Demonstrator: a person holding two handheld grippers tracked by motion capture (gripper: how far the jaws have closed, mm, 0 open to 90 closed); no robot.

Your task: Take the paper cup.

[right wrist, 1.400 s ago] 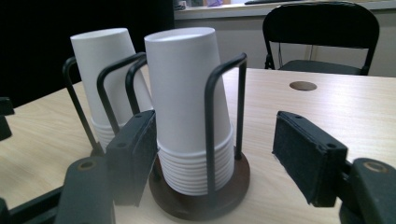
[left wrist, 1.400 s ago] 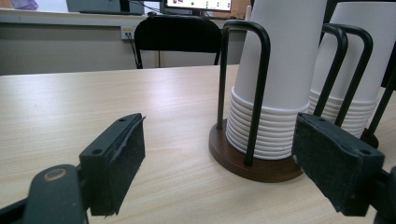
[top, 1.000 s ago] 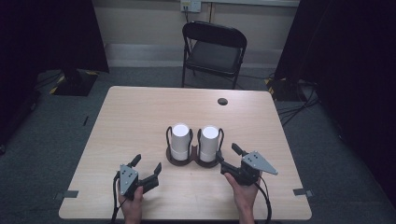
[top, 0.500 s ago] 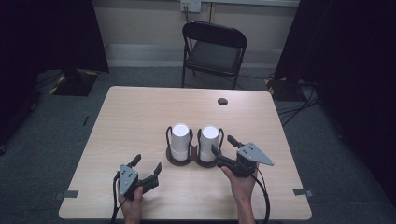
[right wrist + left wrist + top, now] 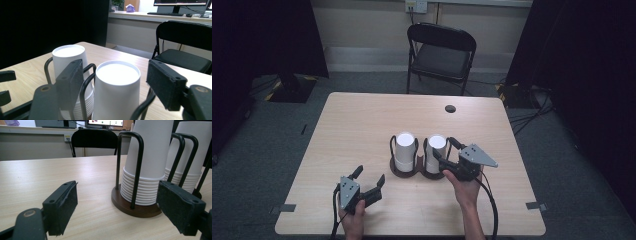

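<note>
High view has my right gripper (image 5: 447,148) spread wide at the top of the right stack of white paper cups (image 5: 436,152), pads either side of it but not closed, so no cup is lifted yet; the pinch and pull are left. Both stacks sit upside down in a dark two-bay wire cup holder (image 5: 403,171); the left stack (image 5: 405,151) stands untouched. My left gripper (image 5: 371,180) rests released on the table (image 5: 357,125), at the holder's seven o'clock.

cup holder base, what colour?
Dark brown, wood-like, under the cup holder base of the white cup stacks; clearest in the left gripper view.
</note>
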